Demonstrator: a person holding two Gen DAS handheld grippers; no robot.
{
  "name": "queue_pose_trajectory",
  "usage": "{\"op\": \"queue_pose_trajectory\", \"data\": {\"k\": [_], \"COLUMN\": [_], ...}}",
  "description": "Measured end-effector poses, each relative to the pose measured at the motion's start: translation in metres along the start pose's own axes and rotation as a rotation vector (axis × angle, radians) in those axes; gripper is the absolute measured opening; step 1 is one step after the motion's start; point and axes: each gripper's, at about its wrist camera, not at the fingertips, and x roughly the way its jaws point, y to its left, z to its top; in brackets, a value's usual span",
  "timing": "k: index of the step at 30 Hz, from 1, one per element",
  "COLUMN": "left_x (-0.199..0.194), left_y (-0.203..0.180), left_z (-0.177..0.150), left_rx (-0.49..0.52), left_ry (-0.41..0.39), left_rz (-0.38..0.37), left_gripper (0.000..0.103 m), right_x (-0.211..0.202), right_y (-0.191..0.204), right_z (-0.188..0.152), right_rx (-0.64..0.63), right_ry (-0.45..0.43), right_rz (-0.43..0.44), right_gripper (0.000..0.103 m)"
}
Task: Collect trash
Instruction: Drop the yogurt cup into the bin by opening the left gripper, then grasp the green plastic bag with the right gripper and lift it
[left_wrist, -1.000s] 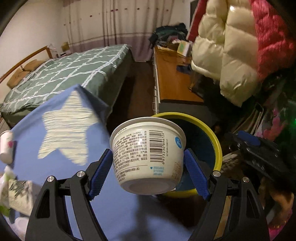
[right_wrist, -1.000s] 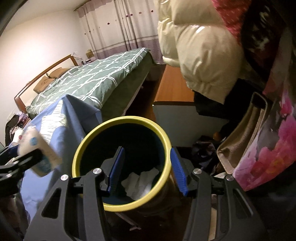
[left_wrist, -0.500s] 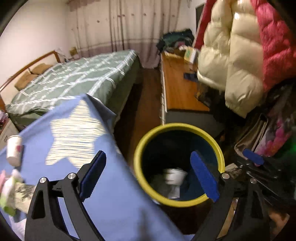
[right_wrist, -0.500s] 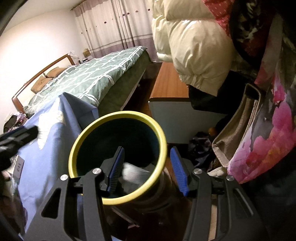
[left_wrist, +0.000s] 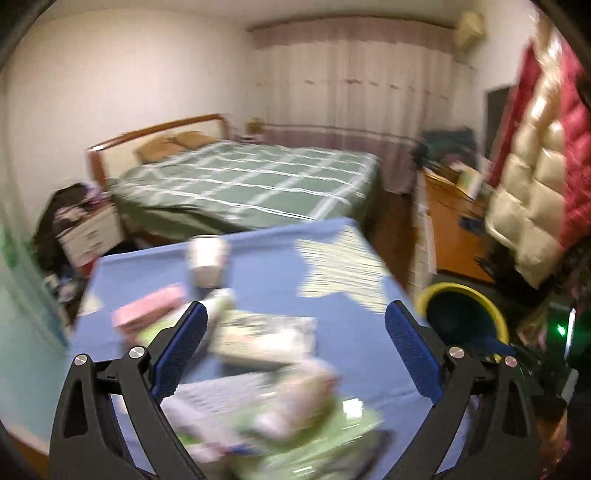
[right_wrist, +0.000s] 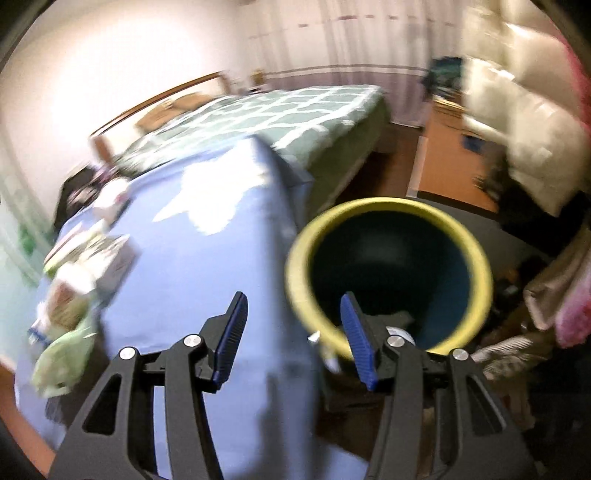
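Observation:
My left gripper (left_wrist: 293, 343) hangs over the blue star-print cloth (left_wrist: 280, 266), its jaws opening wide with nothing held between them. Blurred trash lies below and ahead of it: a white paper cup (left_wrist: 207, 260), a pink packet (left_wrist: 147, 314), a flat printed box (left_wrist: 266, 336) and green-white wrappers (left_wrist: 295, 424). The yellow-rimmed, dark blue bin (left_wrist: 461, 317) stands off the cloth's right edge. My right gripper (right_wrist: 293, 332) is half open and empty at the bin's (right_wrist: 391, 266) near left rim. Its right finger shows against the rim, its left against the cloth (right_wrist: 207, 266).
A green checked bed (left_wrist: 251, 181) lies beyond the table. A wooden sideboard (left_wrist: 447, 221) runs along the right, with puffy cream and red jackets (left_wrist: 535, 199) hanging over it. Bags crowd the floor right of the bin (right_wrist: 554, 295). A white nightstand (left_wrist: 92, 236) stands far left.
The white tub left the left gripper and dropped into the bin. That gripper opened wide and swung left and up over the table. The right gripper shifted left, off the bin's centre.

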Motion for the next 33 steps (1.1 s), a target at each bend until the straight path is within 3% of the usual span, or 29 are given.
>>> {"op": "queue_pose_trajectory", "data": {"k": [5,9,15,18,19,30,32,33], "left_x": [-0.033,-0.051,-0.064,-0.069,-0.070,-0.061,-0.060,-0.060], "left_y": [0.074,0.115,0.136,0.136,0.136,0.128,0.127,0.126], "left_z": [-0.019,-0.036,-0.053,-0.055,-0.055,-0.057,-0.058,-0.058], "left_rx": [-0.088,-0.126,-0.156,-0.160,-0.162,-0.154,-0.150,-0.149], "left_ry": [-0.033,-0.035,-0.035,-0.043,-0.045,-0.036,-0.032,-0.031], "left_rz": [0.125,0.172,0.192,0.195,0.195,0.167,0.163,0.162], "left_gripper": [0.096,0.096,0.096,0.096,0.096,0.096,0.096,0.096], "right_x": [-0.015,-0.027,-0.026,-0.024,-0.024,-0.002,-0.003,-0.003], "right_y": [0.071,0.108,0.159,0.182,0.188,0.175,0.174,0.174], "right_z": [-0.012,-0.017,-0.017,-0.021,-0.021,-0.031,-0.032,-0.033], "right_rx": [-0.107,-0.153,-0.256,-0.344,-0.368,-0.288,-0.274,-0.270], "right_ry": [-0.006,-0.013,0.000,-0.017,-0.023,0.095,0.108,0.110], "right_rz": [0.134,0.211,0.301,0.302,0.296,0.255,0.279,0.282], "right_gripper": [0.051,0.051,0.051,0.068,0.068,0.068,0.059,0.049]}}
